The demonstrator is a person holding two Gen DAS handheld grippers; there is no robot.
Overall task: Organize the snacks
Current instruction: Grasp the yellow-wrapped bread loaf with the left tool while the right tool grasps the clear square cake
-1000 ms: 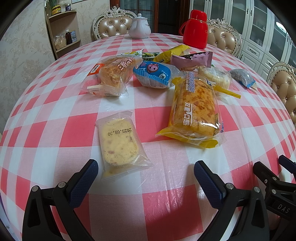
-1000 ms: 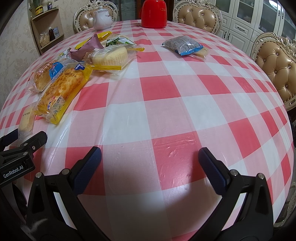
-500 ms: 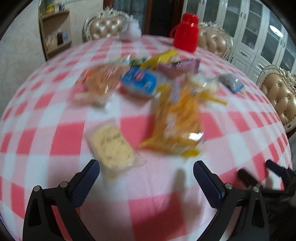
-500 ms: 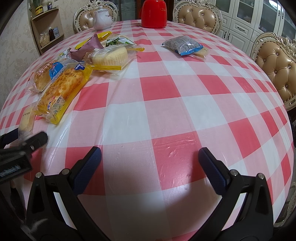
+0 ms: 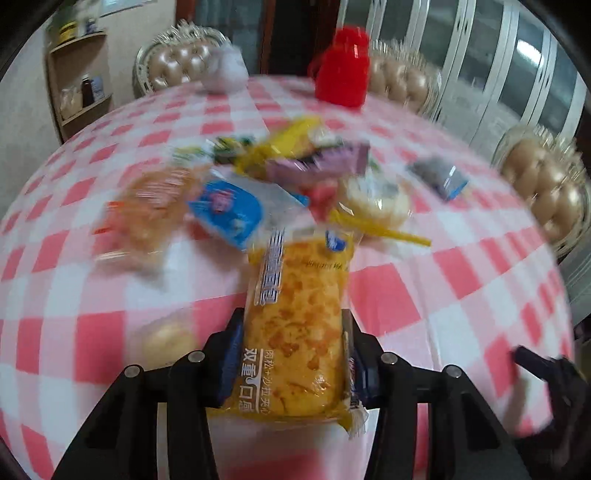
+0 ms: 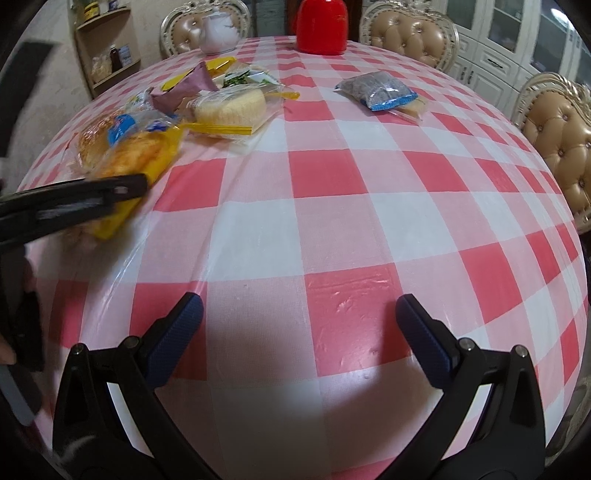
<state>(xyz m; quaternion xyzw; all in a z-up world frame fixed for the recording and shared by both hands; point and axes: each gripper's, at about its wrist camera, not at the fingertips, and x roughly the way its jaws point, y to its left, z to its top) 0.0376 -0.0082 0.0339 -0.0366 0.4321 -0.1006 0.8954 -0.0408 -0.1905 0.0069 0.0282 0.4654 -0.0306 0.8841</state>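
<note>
Table [image 6: 332, 221]: round, covered in a red-and-white checked cloth; the near half in front of the right tool is bare.
Chairs [image 6: 410, 33]: padded, gold-framed, ranged round the far rim.
Red flask [image 6: 321, 26]: at the far edge, a white teapot [image 6: 219, 35] to its left.
Snack heap [image 6: 221, 92]: blue, purple, yellow and clear wrappers crowded on the far left of the cloth, just beyond the held packet.
Yellow bread packet [image 5: 295, 325]: long, orange-crusted loaf in a yellow wrapper, near end between the left tool's pads.
Dark snack bag [image 6: 376, 90]: alone on the far right, well apart from the heap.
Small pale cake [image 5: 166, 339]: clear-wrapped, on the cloth just left of the left tool.
Left gripper [image 5: 291, 350]: jaws closing, pads pressing both sides of the yellow bread packet.
Right gripper [image 6: 299, 325]: jaws wide apart over bare cloth, nothing between them.
</note>
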